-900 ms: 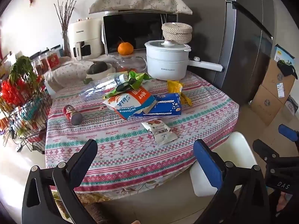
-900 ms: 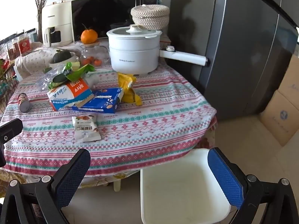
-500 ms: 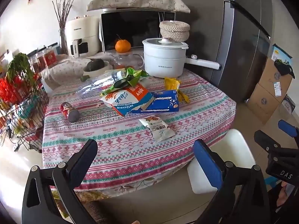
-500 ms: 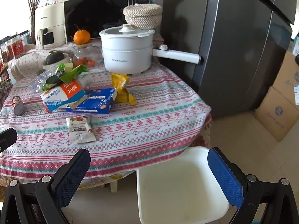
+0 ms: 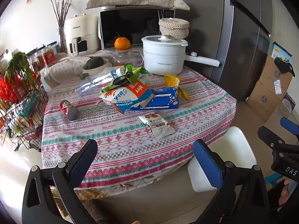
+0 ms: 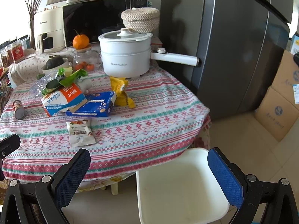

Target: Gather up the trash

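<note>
Both grippers hang short of the table (image 5: pixel 119 149), angled down at it. The left gripper (image 5: pixel 144 155) and the right gripper (image 6: pixel 149 165) each stand spread wide with nothing between the pads. The trash lies mid-table: a small white snack packet (image 5: pixel 158 124) nearest the edge, a blue box (image 5: pixel 160 101) and an orange-and-white bag (image 5: pixel 127 96) behind it, a yellow wrapper (image 5: pixel 172 83), a fallen red can (image 5: pixel 68 110) (probably empty, hard to tell). A white bin (image 6: pixel 179 186) sits on the floor just beside the table.
</note>
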Demonstrator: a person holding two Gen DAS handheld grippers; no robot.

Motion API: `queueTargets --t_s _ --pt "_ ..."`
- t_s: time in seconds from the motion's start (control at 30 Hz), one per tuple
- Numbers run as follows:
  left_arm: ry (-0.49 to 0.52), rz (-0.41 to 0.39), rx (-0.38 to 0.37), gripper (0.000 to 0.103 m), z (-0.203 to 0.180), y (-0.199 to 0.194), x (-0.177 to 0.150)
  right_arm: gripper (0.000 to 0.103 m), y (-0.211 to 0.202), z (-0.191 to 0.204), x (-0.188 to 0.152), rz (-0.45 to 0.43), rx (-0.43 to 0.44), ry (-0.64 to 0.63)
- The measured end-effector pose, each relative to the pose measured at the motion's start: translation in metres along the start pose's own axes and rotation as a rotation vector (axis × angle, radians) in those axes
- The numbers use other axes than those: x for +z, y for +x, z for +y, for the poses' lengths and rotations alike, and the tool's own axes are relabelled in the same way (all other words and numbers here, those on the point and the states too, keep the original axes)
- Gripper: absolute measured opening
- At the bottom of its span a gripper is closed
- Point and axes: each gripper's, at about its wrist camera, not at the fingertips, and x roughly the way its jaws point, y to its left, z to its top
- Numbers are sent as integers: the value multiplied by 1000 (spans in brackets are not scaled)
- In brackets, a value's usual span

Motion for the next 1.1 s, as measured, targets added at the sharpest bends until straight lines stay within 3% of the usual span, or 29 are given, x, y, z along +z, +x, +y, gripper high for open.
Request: queueTargets --t_s 1.1 --pt "-2 -1 1 103 -1 1 0 103 1 3 -1 -2 1 5"
